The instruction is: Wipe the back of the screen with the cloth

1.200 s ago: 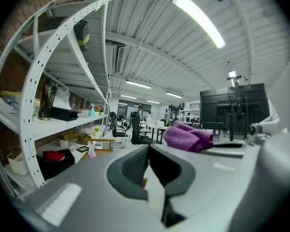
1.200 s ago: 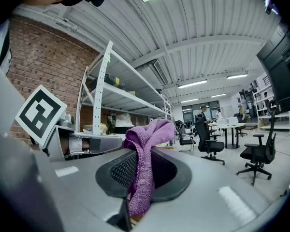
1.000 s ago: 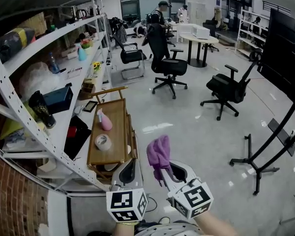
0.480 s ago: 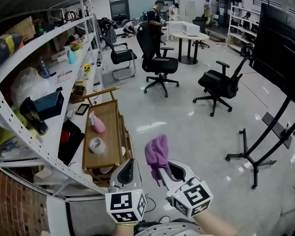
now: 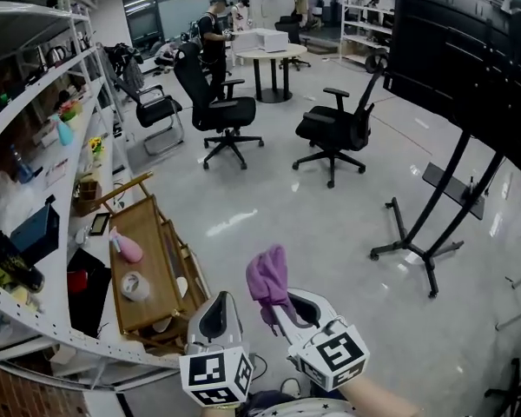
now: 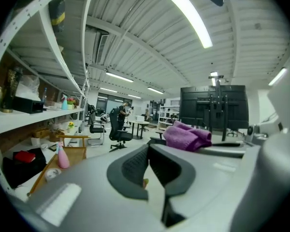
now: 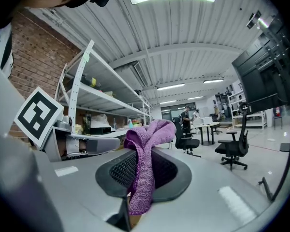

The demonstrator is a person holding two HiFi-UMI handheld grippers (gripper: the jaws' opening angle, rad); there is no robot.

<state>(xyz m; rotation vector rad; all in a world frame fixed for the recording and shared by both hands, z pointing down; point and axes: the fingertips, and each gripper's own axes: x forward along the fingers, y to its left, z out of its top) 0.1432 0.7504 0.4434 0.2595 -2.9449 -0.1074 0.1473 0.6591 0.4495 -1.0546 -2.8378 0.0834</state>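
Head view has both tools low in the frame, side by side, just above the person's arms. The right tool [image 5: 282, 307] is clamped on a purple cloth [image 5: 267, 278], which bunches up above its jaws and leans toward the upper left. In the right gripper view the same cloth [image 7: 144, 144] sits pinched between the two dark pads of the right tool [image 7: 140, 173], with one end hanging down past them and the other folded over on top. The left tool [image 5: 215, 316] holds nothing. In the left gripper view the left tool [image 6: 148, 164] has its pads pressed together with nothing between them, and the cloth [image 6: 186, 135] shows just beyond, to the right.

The screen [image 5: 469, 59] is a big black panel at the upper right of the head view, mounted on a black floor stand [image 5: 430, 233] whose legs spread over the pale floor [image 5: 330, 224]. Cloth and screen are well apart, with open floor between them.

Along the left edge runs a white shelf rack [image 5: 35, 233] full of odds and ends. Beside it stands a wooden tray [image 5: 152, 259] carrying a pink bottle [image 5: 128, 248] and a roll of tape [image 5: 135, 285]. Farther back, near the top centre, are two black office chairs [image 5: 334, 133] and a round tabletop [image 5: 265, 52], with a person [image 5: 215, 24] standing beside it.
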